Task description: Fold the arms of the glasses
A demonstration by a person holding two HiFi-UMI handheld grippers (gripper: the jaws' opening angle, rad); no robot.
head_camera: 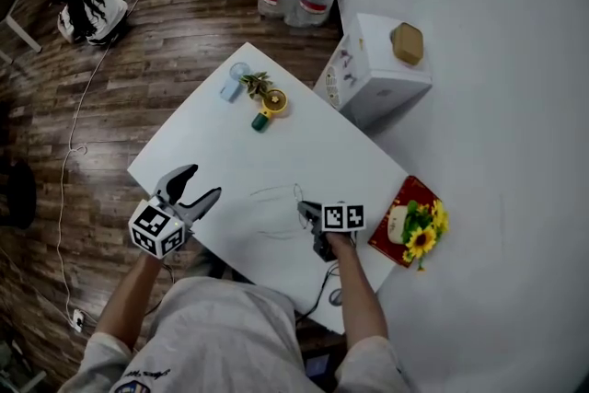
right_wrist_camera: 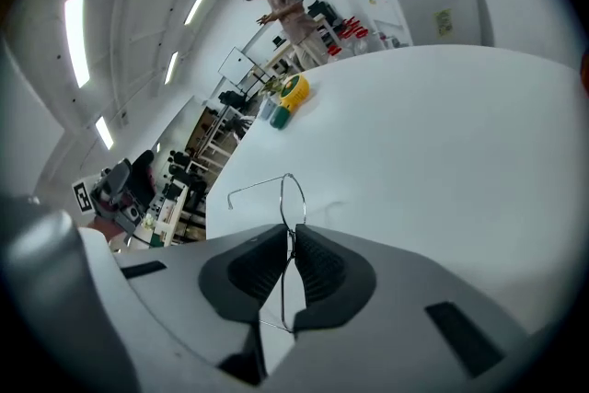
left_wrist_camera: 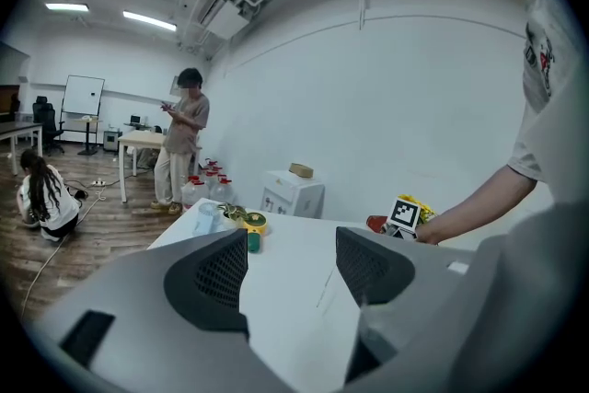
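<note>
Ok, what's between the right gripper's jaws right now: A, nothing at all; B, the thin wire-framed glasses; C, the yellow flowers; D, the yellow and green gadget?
B: the right gripper view shows the right gripper with its jaws pressed together on the thin wire-framed glasses, one lens rim sticking out ahead of them above the white table.

Wire-metal glasses (right_wrist_camera: 293, 201), matt table (head_camera: 276, 147)

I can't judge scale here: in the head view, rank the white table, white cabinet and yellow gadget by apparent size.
1. white table
2. white cabinet, likely farther from the camera
3. yellow gadget, plainly smallest
</note>
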